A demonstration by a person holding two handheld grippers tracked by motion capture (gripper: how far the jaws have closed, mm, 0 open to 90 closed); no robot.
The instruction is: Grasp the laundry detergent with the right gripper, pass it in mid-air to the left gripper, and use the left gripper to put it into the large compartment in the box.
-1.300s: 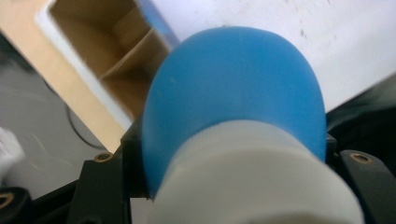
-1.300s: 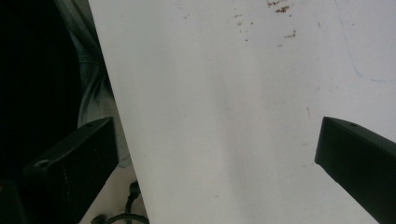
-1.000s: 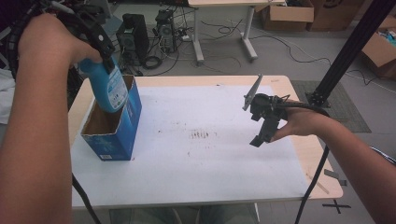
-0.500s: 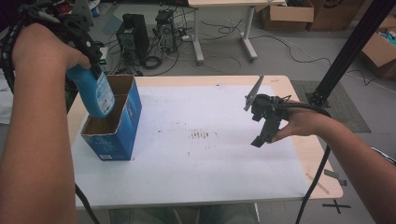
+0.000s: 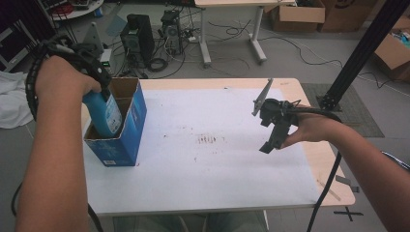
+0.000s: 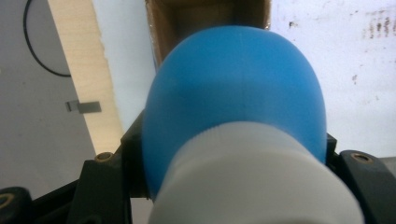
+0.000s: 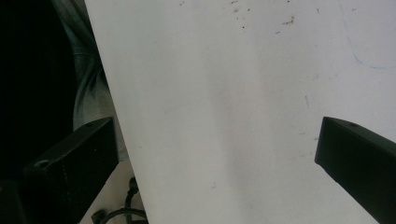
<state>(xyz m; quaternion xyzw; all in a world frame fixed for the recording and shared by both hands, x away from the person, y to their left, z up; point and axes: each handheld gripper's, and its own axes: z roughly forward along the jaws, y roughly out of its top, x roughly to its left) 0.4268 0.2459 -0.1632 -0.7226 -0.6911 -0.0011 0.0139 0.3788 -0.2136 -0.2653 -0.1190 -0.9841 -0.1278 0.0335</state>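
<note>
From the high view we see our left gripper (image 5: 96, 79) holding a blue bottle (image 5: 105, 113) by its top end, with the lower half of the bottle already down inside the open blue cardboard box (image 5: 126, 140) that stands near the left edge of the tabletop (image 5: 203, 183). The bottle leans a little, its label facing the open middle of the tabletop. It looks like rigid smooth plastic, so we judge it stiff enough for a firm squeeze yet slick on its rounded shoulder; whether it is full or empty we cannot tell, and a full one would pull hard on a grip set this high. Our right gripper (image 5: 273, 130) hangs above the right part of the tabletop, well apart from the box and carrying nothing. In the left gripper view the white screw cap (image 6: 254, 179) and the blue shoulder (image 6: 233, 88) bulge up between the fingers (image 6: 100, 186), which clamp the bottle just below the cap, where the neck gives a natural ledge against slipping; beyond it the brown inside of the box (image 6: 205, 16) lies straight ahead. In the right gripper view the fingers (image 7: 74, 158) stand wide apart over the bare white tabletop (image 7: 224, 116) with nothing between them.
</note>
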